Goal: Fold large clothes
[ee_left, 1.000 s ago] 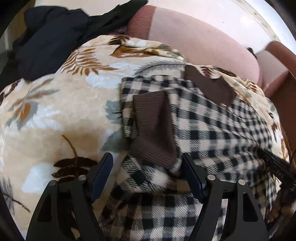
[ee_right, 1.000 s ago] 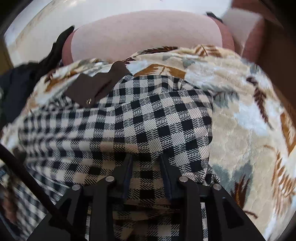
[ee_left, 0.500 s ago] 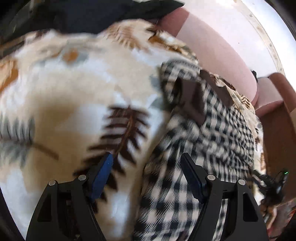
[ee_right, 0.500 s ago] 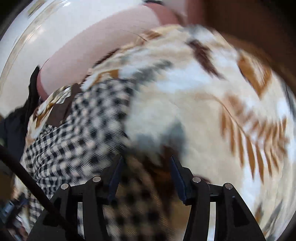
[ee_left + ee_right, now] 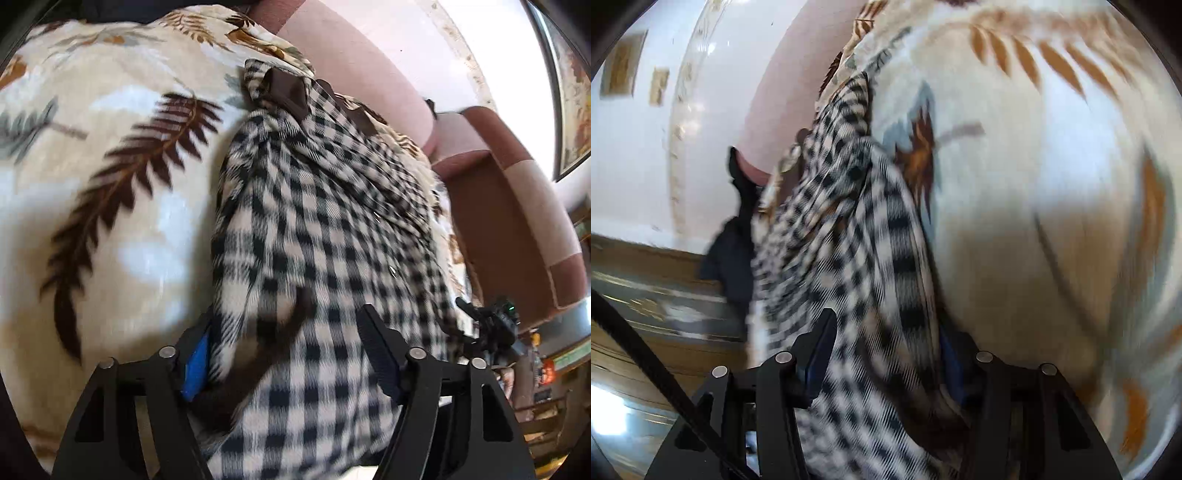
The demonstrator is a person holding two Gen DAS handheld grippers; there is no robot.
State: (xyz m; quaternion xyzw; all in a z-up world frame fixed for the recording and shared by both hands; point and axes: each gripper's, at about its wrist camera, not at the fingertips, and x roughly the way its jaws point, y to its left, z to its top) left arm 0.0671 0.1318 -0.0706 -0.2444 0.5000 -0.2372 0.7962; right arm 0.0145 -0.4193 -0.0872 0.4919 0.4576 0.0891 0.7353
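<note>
Straddling the checked shirt (image 5: 317, 229), long axis toward 12 o'clock, left tongs (image 5: 286, 354) are closing on it, right tongs (image 5: 886, 354) agape.

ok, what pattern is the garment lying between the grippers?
Black-and-cream check with dark brown trim on the garment; clearest in the left wrist view.

The garment I am folding is a black-and-white checked shirt (image 5: 317, 229) of soft brushed cloth, with a dark brown collar (image 5: 288, 94) at its far end. It lies bunched and creased on the leaf-print blanket (image 5: 110, 155), running lengthwise away from me, its left edge rolled into a thick ridge. In my right view the shirt (image 5: 849, 236) is drawn up into a narrow, rumpled band, with the blanket (image 5: 1034, 184) to its right.
</note>
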